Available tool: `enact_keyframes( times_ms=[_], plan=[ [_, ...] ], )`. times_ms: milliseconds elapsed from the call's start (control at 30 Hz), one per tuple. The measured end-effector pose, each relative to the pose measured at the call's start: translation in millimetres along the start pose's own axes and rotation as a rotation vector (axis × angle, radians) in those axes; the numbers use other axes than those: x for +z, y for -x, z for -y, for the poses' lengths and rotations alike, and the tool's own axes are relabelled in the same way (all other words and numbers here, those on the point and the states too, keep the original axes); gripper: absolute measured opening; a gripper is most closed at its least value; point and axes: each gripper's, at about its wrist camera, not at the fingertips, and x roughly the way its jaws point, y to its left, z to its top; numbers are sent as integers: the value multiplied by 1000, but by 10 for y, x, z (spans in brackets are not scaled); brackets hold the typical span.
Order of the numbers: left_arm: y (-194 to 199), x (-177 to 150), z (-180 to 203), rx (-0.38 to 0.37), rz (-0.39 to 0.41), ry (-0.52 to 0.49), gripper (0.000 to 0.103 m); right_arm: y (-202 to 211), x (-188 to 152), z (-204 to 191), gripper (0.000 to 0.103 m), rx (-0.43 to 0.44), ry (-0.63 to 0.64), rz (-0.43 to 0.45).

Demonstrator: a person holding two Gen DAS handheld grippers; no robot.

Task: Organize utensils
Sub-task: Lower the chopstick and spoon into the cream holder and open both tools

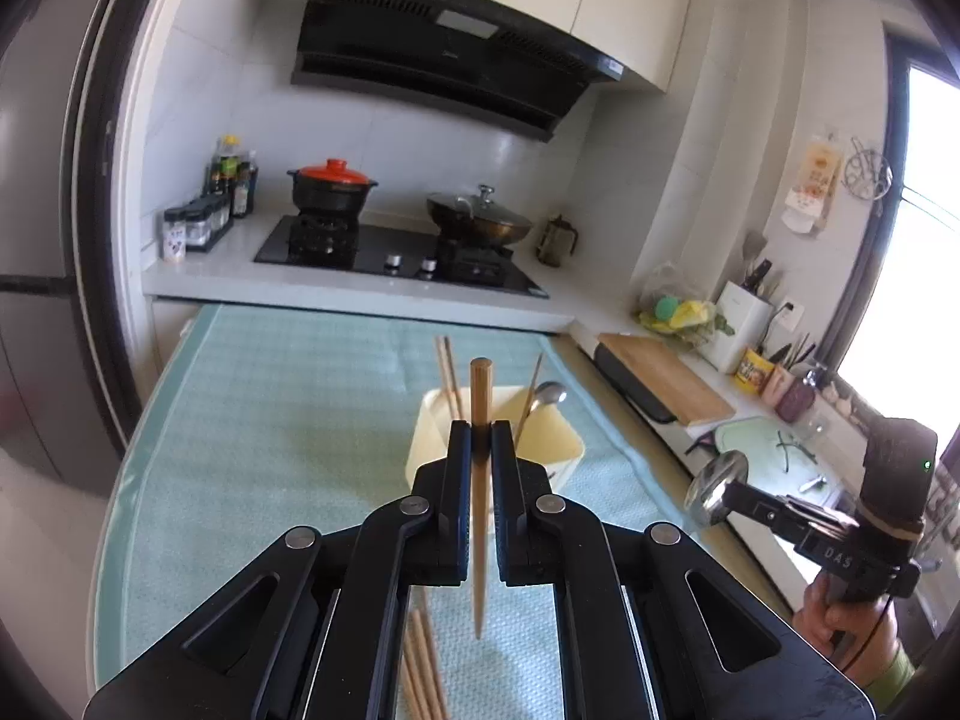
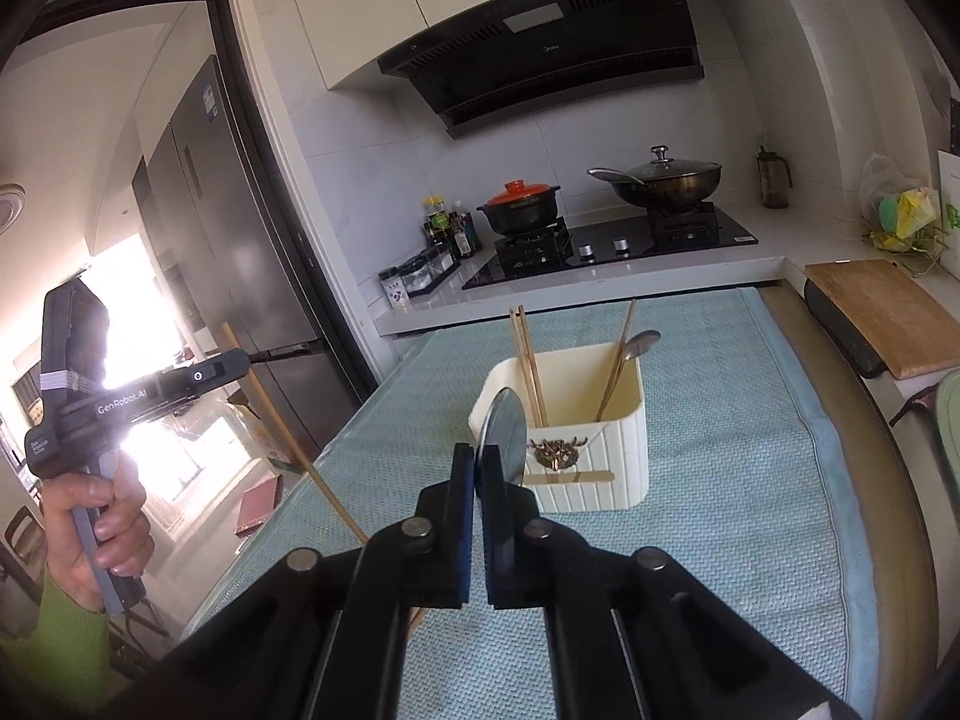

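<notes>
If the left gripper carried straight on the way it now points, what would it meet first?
Most likely the cream utensil holder: it sits directly beyond the left gripper, which is shut on a wooden chopstick. Depth is unclear, so it might pass over the rim.

This is a home kitchen. A black range hood (image 1: 444, 54) hangs under cream wall cabinets (image 1: 624, 0), above a black gas hob (image 1: 390, 258) set in a pale counter (image 1: 240, 273). A clay pot with a red lid (image 1: 330, 183) and a lidded wok (image 1: 477, 219) sit on the burners, with sauce bottles (image 1: 231, 180) beside them. A tall grey fridge (image 2: 222, 222) stands by the doorway. A wooden cutting board (image 1: 666, 378) lies near what appears to be a sink, too blurred to be sure.
</notes>
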Motion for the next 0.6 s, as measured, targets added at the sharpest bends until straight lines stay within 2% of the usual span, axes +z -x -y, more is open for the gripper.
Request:
enact_keyframes(
  times_ms=[200,367,600],
  plan=[
    [-162,434,105,-38,54,14,4,13,456,-40,2,38,3,74],
    [-446,763,201,-6,94,-10,4,-108,922,-45,2,74,-1,146],
    [-979,878,191,19,63,-4,4,-600,1353,145,2,125,-51,200]
  ],
)
